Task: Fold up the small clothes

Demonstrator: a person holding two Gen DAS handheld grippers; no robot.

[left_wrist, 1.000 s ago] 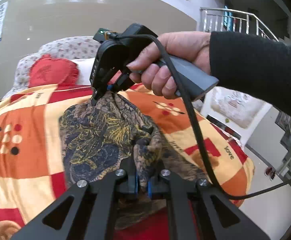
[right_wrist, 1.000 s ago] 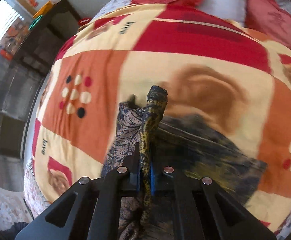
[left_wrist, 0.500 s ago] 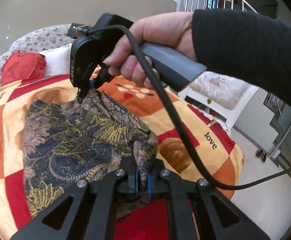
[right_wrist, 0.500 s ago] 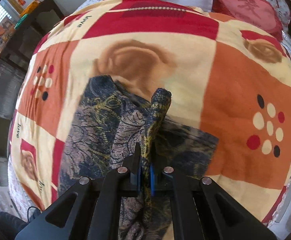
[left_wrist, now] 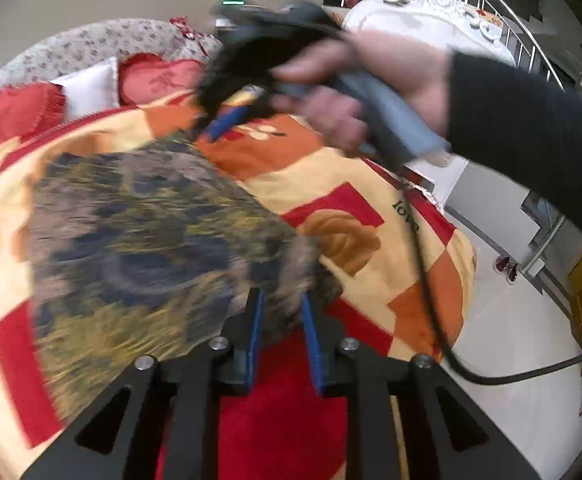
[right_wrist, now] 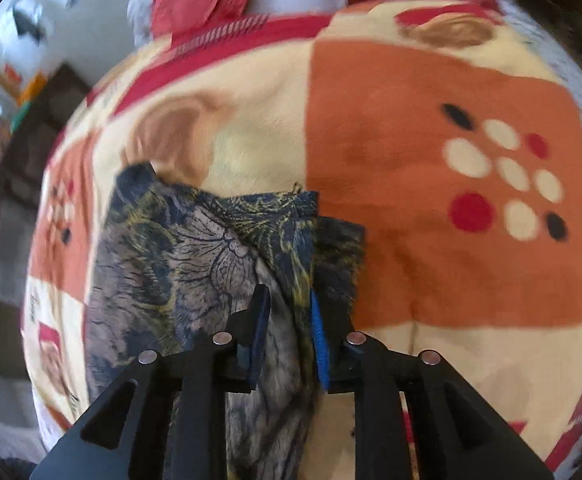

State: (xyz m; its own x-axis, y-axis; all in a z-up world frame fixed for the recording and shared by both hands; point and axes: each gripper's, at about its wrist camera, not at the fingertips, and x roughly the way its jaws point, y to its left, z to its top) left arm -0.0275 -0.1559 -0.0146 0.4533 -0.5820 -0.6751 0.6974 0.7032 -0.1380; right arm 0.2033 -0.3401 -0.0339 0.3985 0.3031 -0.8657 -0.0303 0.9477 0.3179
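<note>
A dark blue, grey and gold patterned garment (left_wrist: pixel 139 240) lies folded on the orange, red and cream blanket (left_wrist: pixel 351 184). My left gripper (left_wrist: pixel 281 308) is open, its blue pads either side of the garment's near right corner, fabric loose between them. My right gripper (right_wrist: pixel 289 312) is open over the garment (right_wrist: pixel 195 248), jaws apart with cloth lying between them. In the left wrist view the right gripper (left_wrist: pixel 227 120) shows blurred at the garment's far corner, held by a hand in a dark sleeve.
Red cushions (left_wrist: pixel 15 116) and a white pillow (left_wrist: pixel 91 88) lie at the head of the bed. The bed's right edge drops to a pale floor (left_wrist: pixel 511 340). A black cable (left_wrist: pixel 431 280) hangs from the right gripper. Dark furniture (right_wrist: pixel 31 140) stands left of the bed.
Both grippers were shut on garment corners; both have opened and let the cloth go. The garment has been carried over and now lies flat, folded, on the blanket.
</note>
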